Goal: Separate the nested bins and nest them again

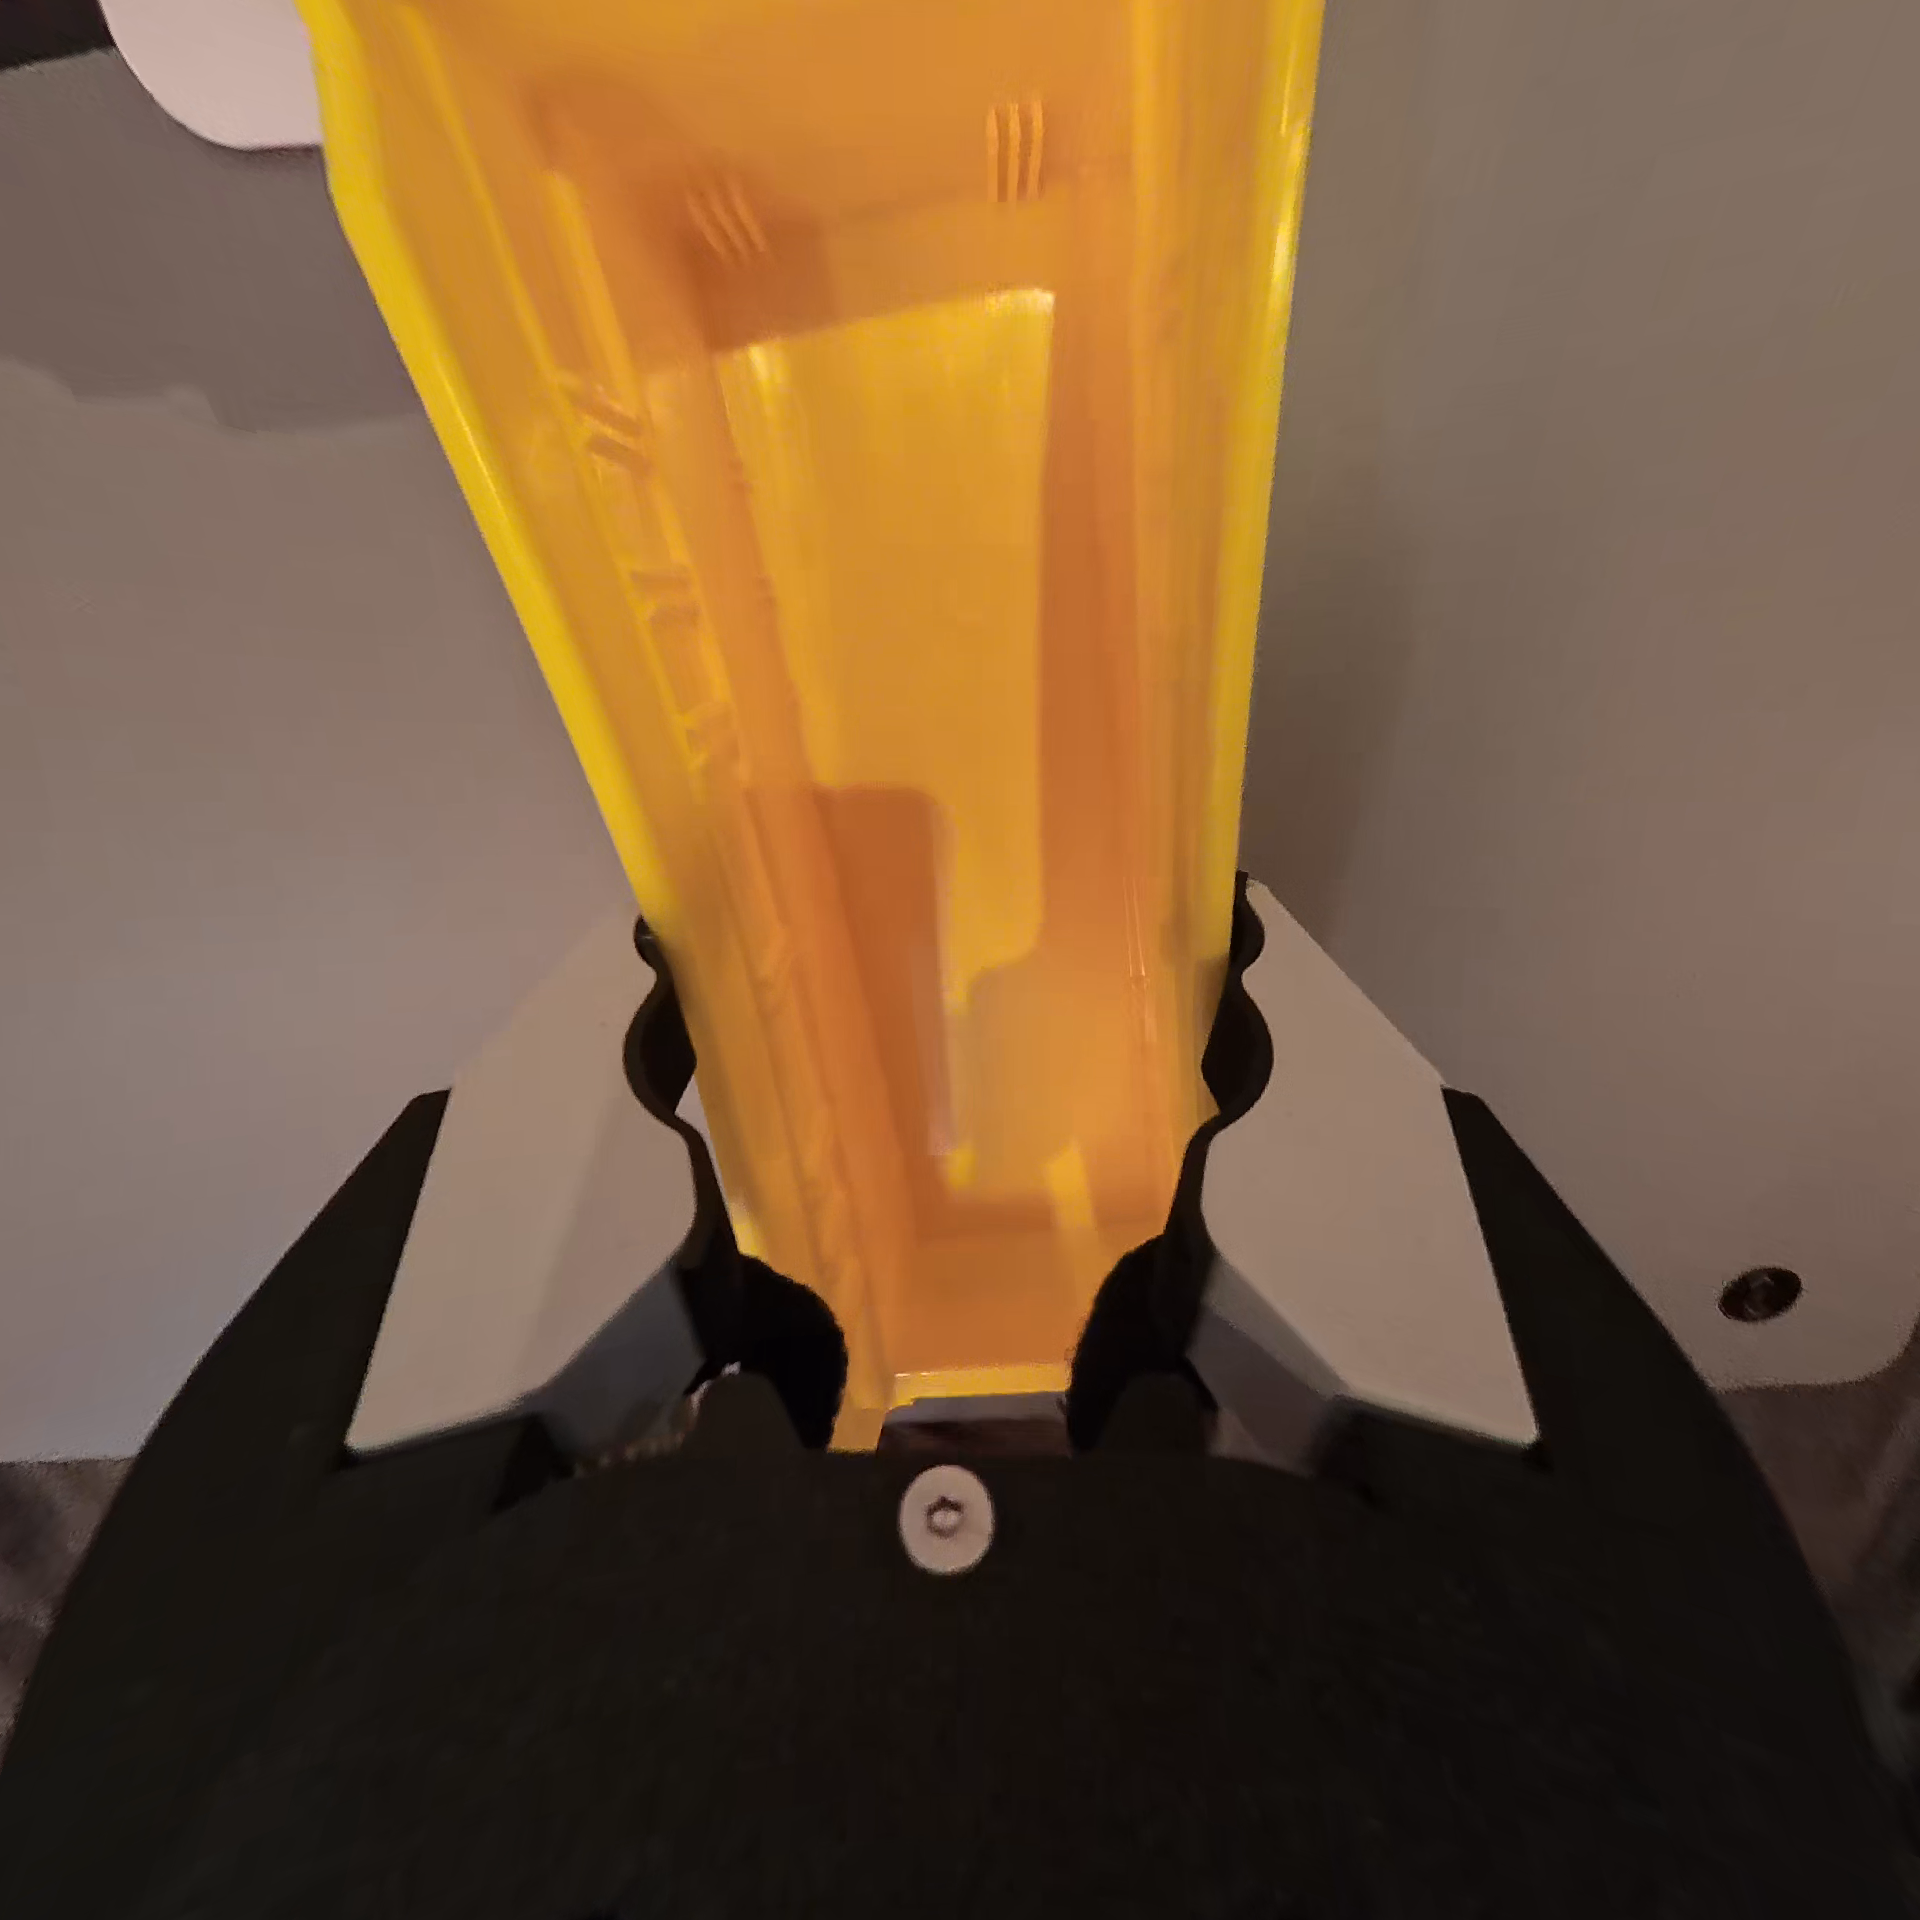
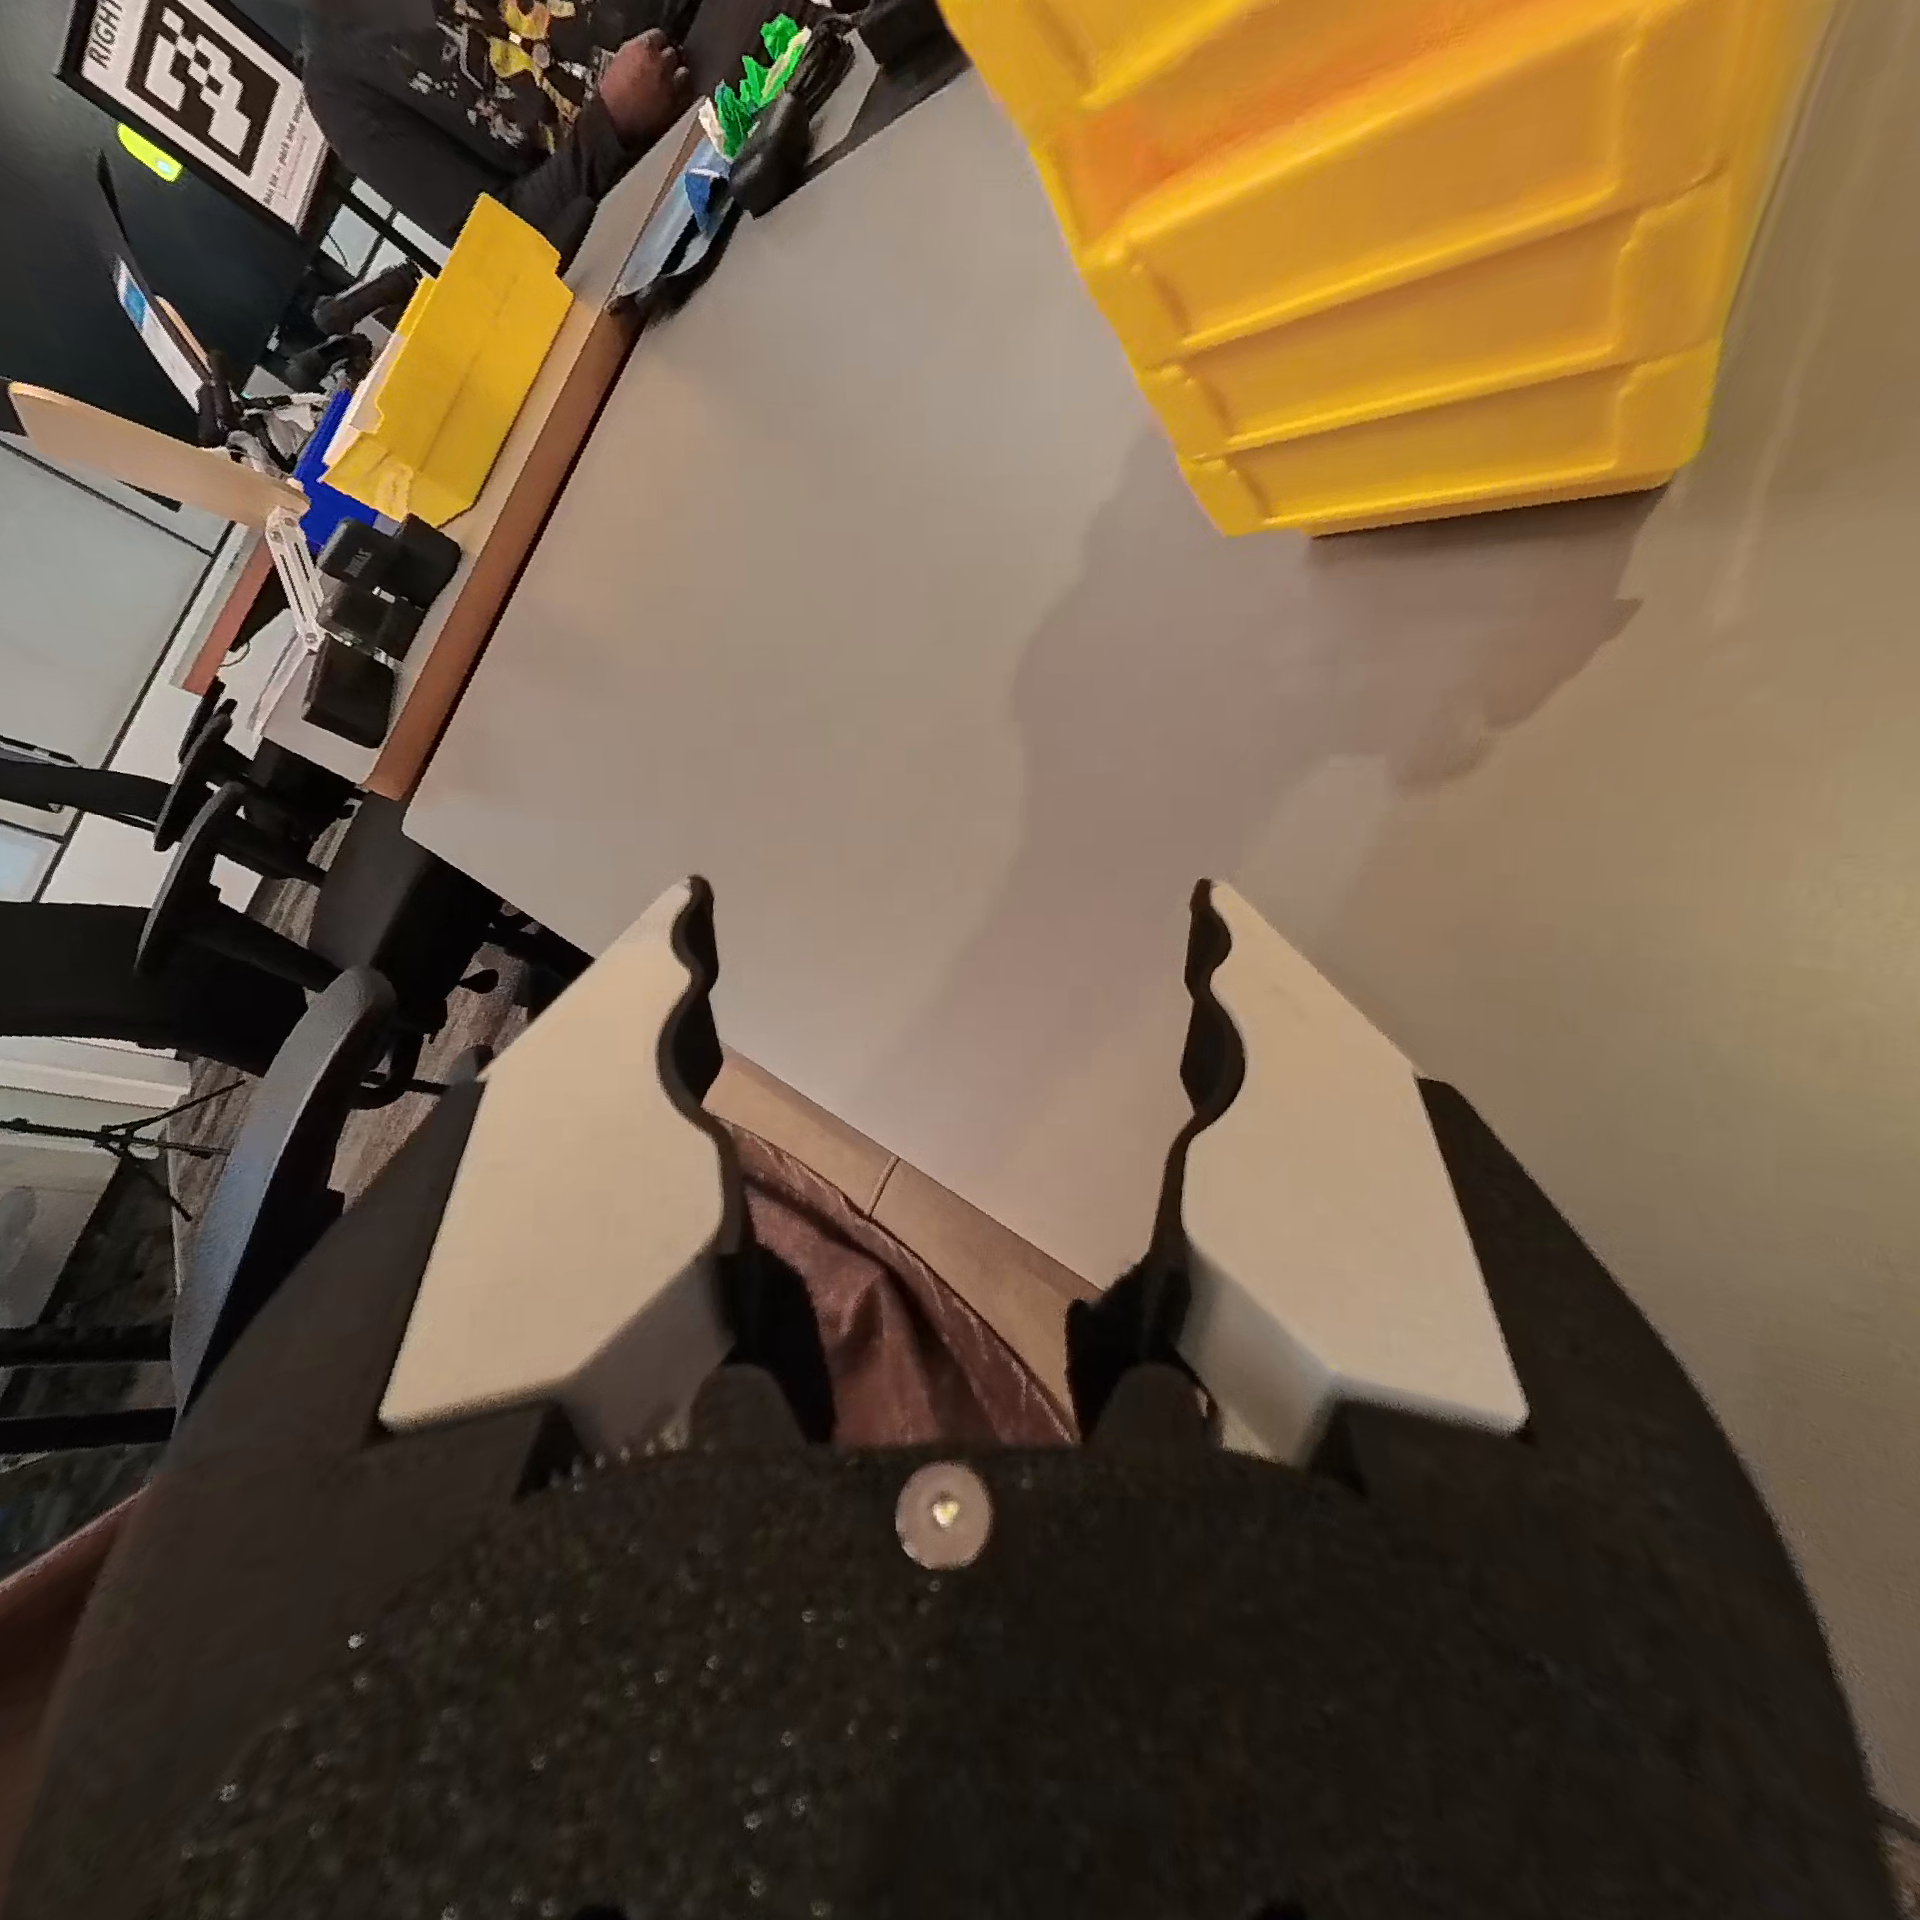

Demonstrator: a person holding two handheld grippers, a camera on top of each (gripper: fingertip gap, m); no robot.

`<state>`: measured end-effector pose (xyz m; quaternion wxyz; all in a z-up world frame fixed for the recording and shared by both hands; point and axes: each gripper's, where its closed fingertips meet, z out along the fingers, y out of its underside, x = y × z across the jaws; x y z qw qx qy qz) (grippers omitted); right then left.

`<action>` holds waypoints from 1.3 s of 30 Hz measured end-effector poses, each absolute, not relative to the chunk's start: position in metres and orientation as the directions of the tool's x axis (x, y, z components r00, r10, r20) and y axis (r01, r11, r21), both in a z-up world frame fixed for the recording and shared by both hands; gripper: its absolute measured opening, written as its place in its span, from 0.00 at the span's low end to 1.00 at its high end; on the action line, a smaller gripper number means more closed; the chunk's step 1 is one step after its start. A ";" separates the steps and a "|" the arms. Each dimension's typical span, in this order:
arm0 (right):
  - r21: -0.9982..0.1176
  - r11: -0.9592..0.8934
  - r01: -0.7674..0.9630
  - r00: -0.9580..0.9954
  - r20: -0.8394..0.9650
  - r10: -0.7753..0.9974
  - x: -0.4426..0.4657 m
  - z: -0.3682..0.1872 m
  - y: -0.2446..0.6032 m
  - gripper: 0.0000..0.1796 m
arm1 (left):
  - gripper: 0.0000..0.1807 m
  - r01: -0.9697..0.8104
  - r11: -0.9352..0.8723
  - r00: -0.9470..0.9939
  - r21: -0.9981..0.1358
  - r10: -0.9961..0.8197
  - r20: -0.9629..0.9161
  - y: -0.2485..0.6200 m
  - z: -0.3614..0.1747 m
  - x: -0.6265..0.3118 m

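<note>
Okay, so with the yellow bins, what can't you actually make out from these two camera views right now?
- Left wrist view: the yellow bin in the left hand-held gripper runs off the top edge; its far end is unseen.
- Right wrist view: the yellow bin stack is blurred and cut by the top edge, so the count is unclear.
- Right wrist view: the left hand-held gripper's grasp is outside the frame.
- Right hand-held gripper: open, empty.

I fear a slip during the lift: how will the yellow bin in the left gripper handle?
The yellow bin looks like thin, translucent plastic, so probably light and slightly flexible. Its smooth glossy walls may slide in the left gripper, though the wavy pads should help.
</note>
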<state>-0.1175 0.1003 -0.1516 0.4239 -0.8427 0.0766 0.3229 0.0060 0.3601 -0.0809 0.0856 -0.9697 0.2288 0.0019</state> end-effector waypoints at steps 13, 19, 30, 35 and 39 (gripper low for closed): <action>-0.669 -0.645 -0.371 0.793 -0.589 0.154 -0.124 -0.156 0.098 0.50 | 0.61 -0.504 -0.824 0.850 -0.257 -0.527 0.023 0.365 -0.091 0.001; -0.672 -0.641 -0.371 0.800 -0.581 0.146 -0.121 -0.157 0.100 0.50 | 0.73 -0.474 -0.823 0.852 -0.312 -0.518 0.071 0.368 -0.098 -0.012; -0.711 -0.596 -0.373 0.827 -0.546 0.133 -0.107 -0.151 0.100 0.47 | 0.57 -0.419 -0.560 0.594 -0.715 -0.765 0.251 0.326 -0.020 -0.069; -0.759 -0.534 -0.371 0.863 -0.495 0.104 -0.091 -0.143 0.101 0.45 | 0.48 -0.300 -0.228 0.587 -0.926 -0.809 0.009 0.255 -0.028 -0.213; -0.802 -0.488 -0.344 0.892 -0.441 0.096 -0.087 -0.135 0.103 0.44 | 0.48 -0.199 -0.169 0.650 -0.965 -0.760 -0.001 0.211 -0.077 -0.297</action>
